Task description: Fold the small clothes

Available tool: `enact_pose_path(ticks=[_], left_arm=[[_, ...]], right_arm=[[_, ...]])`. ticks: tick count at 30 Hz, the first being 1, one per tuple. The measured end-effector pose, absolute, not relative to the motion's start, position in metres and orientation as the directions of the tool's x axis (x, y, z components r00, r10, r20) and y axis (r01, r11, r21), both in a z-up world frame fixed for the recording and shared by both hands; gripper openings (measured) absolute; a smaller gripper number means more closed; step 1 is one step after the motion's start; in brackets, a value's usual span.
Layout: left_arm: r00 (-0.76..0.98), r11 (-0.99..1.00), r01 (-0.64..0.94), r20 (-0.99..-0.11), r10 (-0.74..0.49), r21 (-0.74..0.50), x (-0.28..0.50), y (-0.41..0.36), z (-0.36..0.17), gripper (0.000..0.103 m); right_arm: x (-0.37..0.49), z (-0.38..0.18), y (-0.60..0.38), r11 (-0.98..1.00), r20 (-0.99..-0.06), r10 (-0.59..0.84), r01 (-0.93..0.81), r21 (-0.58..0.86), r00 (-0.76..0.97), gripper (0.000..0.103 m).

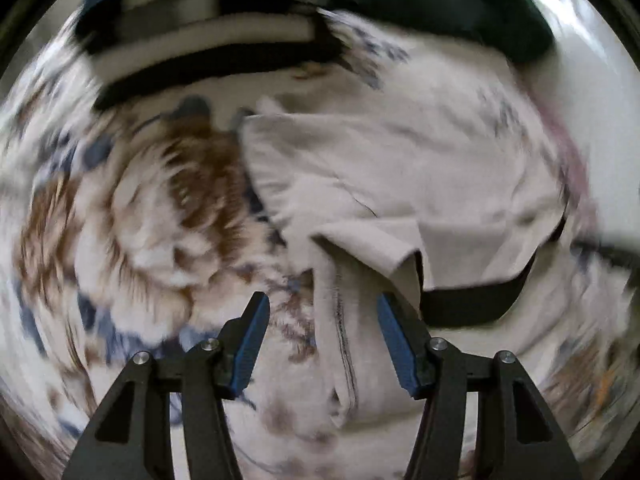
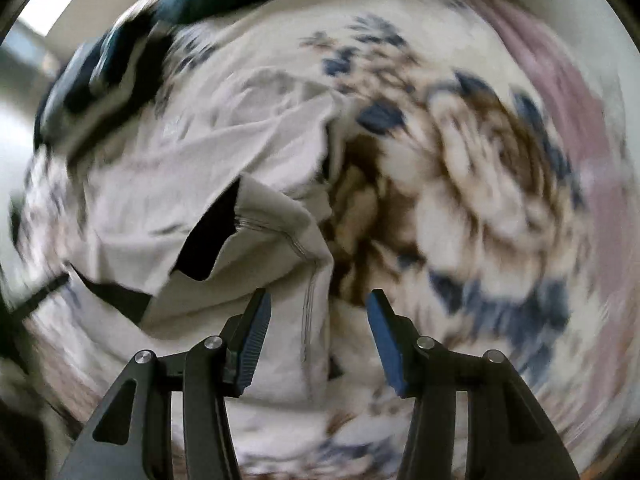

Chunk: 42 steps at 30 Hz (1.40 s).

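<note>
A pale beige garment with a black inner band [image 1: 392, 184] lies rumpled on a floral bedspread [image 1: 152, 200]. My left gripper [image 1: 322, 304] is open, its jaws on either side of a seamed edge of the garment [image 1: 340, 320], not closed on it. In the right wrist view the same beige garment [image 2: 224, 184] lies to the left, and its stitched hem [image 2: 308, 312] runs between the jaws of my open right gripper [image 2: 318, 300]. Both views are blurred by motion.
A black-and-white striped cloth [image 1: 208, 36] and a dark teal cloth [image 1: 460, 4] lie at the far edge of the bed. The striped cloth also shows in the right wrist view [image 2: 100, 76]. A pinkish patch of the bedspread [image 2: 560, 80] lies at the right.
</note>
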<state>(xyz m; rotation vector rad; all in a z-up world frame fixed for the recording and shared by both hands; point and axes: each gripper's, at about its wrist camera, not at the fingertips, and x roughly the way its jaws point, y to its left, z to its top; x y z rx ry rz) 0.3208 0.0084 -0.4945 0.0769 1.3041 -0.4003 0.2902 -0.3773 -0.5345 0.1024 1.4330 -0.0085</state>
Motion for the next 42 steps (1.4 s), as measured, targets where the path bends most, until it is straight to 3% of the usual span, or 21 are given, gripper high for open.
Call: enact_pose_path(ticks=[4,5,6,8,10,15,20,22,24,28,29,30,31,32,42], left_arm=[[0.249,0.888,0.457,-0.952,-0.177,-0.046,0.334,-0.021,-0.500,0.054],[0.267,0.886,0.463,-0.950,-0.160,-0.020,0.342,-0.026,-0.500,0.054],[0.273,0.889,0.458,-0.948,-0.161,-0.019,0.351,-0.029,-0.502,0.054],[0.279,0.896,0.439,-0.938,-0.205,-0.065,0.367,-0.027,-0.499,0.052],[0.286,0.896,0.420,-0.916,-0.281,-0.144,0.378,-0.025,-0.495,0.003],[0.261,0.916,0.295,-0.900,-0.350,-0.271,0.394,-0.004,-0.504,0.003],[0.236,0.918,0.224,-0.896,-0.376,-0.327,0.394,0.007,-0.509,0.003],[0.233,0.916,0.238,-0.897,-0.376,-0.322,0.393,0.003,-0.509,0.003],[0.233,0.916,0.251,-0.899,-0.371,-0.313,0.393,-0.001,-0.509,0.003],[0.224,0.918,0.258,-0.905,-0.361,-0.302,0.395,-0.003,-0.511,0.003],[0.223,0.918,0.261,-0.907,-0.358,-0.298,0.394,-0.004,-0.511,0.003],[0.222,0.918,0.265,-0.908,-0.356,-0.295,0.394,-0.004,-0.511,0.003],[0.223,0.918,0.266,-0.908,-0.354,-0.292,0.393,-0.004,-0.511,0.003],[0.221,0.920,0.263,-0.910,-0.351,-0.291,0.393,-0.003,-0.512,0.003],[0.176,0.911,0.086,-0.894,-0.413,-0.404,0.403,0.019,-0.527,0.003]], right_arm=[[0.312,-0.542,-0.343,0.989,-0.988,-0.003,-0.147,-0.027,0.156,0.052],[0.317,-0.545,-0.338,0.985,-0.987,0.001,-0.171,-0.026,0.161,0.047],[0.323,-0.546,-0.337,0.982,-0.985,-0.002,-0.186,-0.034,0.172,0.029],[0.333,-0.547,-0.336,0.987,-0.983,0.015,-0.160,-0.015,0.185,0.007],[0.342,-0.545,-0.344,0.995,-0.974,0.068,-0.082,0.051,0.216,0.003],[0.359,-0.550,-0.373,0.977,-0.967,0.133,0.134,0.164,0.215,0.001],[0.362,-0.555,-0.382,0.933,-0.947,0.273,0.192,0.304,0.170,0.002],[0.363,-0.557,-0.380,0.931,-0.944,0.292,0.180,0.318,0.155,0.008],[0.367,-0.561,-0.374,0.942,-0.949,0.285,0.145,0.303,0.131,0.039],[0.375,-0.568,-0.358,0.965,-0.963,0.250,0.060,0.256,0.099,0.040],[0.377,-0.570,-0.354,0.971,-0.969,0.231,0.041,0.235,0.090,0.039],[0.377,-0.569,-0.351,0.975,-0.971,0.216,0.024,0.220,0.099,0.031],[0.375,-0.567,-0.349,0.977,-0.970,0.210,0.008,0.213,0.125,0.020],[0.375,-0.566,-0.348,0.980,-0.971,0.196,0.004,0.199,0.140,0.002],[0.376,-0.565,-0.393,0.964,-0.972,0.092,0.226,0.141,0.215,0.002]])
